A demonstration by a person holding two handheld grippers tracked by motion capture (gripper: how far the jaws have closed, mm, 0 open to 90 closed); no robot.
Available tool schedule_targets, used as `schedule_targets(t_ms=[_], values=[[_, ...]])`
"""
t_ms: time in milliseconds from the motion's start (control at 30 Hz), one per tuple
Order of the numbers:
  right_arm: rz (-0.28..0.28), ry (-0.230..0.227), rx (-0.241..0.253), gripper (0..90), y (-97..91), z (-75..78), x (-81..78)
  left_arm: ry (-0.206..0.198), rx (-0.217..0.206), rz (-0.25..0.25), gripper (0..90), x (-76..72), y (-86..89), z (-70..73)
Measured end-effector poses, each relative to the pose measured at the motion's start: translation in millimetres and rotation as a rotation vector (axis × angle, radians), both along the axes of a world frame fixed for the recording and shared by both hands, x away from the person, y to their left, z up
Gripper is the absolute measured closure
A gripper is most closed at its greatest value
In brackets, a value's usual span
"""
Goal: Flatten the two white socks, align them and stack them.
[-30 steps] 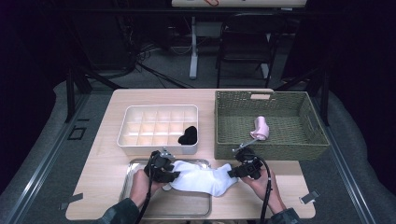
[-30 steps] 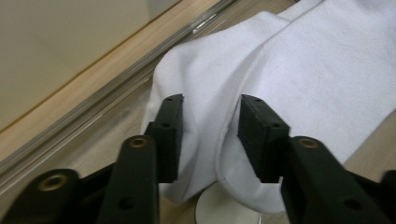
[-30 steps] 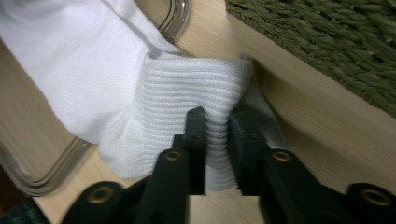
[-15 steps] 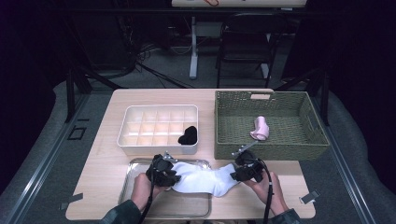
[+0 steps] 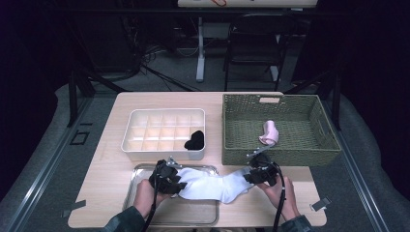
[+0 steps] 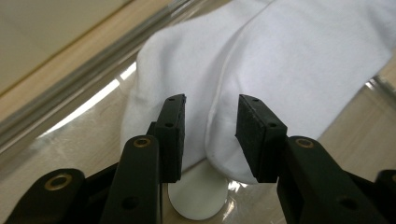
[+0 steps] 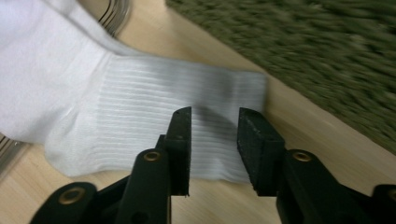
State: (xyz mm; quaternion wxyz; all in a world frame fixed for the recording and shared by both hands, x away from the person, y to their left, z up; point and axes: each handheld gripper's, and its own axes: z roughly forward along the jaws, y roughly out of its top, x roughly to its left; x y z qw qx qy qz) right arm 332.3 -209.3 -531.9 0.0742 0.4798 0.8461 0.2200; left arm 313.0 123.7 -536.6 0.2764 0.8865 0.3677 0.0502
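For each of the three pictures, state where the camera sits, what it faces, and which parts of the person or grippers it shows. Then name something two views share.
High view: above the person's side, facing forward and down on the light wooden table; forearms and both grippers show.
Left gripper view: rides the left gripper, facing the white cotton sock's toe on the shiny metal tray; black jaws apart.
Right gripper view: rides the right gripper, facing the ribbed cuff beside the green woven basket; jaws apart.
Shared: all see the sock.

White ribbed sock (image 5: pixel 208 186), olive-green woven basket (image 5: pixel 309 153), pink sock (image 5: pixel 269 132), black claws.
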Motion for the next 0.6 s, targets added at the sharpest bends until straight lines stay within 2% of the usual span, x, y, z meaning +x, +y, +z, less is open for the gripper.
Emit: schedule_targets(t_ms=[67, 100, 167, 300, 400, 533, 600], values=[[-0.021, 0.025, -0.014, 57.3, -5.8, -2.9, 2.2, -0.002, -0.001, 0.002, 60.5, -1.1, 2.1, 2.0], [-0.024, 0.036, -0.034, 57.2, -7.0, -5.9, 3.1, 0.006, 0.0, 0.003, 59.2, -0.7, 2.9, 1.5], [-0.024, 0.056, -0.043, 56.2, -5.4, -12.5, 4.9, 0.023, 0.01, -0.015, 58.9, 0.2, 2.9, -1.4], [-0.014, 0.061, -0.062, 62.4, -1.4, -16.7, 5.0, 0.041, 0.06, -0.043, 59.8, 0.3, -2.3, -8.4], [-0.012, 0.071, -0.051, 70.1, -2.0, -18.2, 5.3, 0.038, 0.082, -0.063, 68.0, 0.3, -4.7, -10.8], [0.009, 0.078, -0.05, 78.2, -0.9, -17.7, 4.6, 0.028, 0.097, -0.098, 86.1, -3.3, -9.2, -11.3], [0.01, 0.077, -0.045, 79.7, -0.3, -17.5, 4.0, 0.027, 0.097, -0.109, 87.7, -4.8, -10.8, -10.5]])
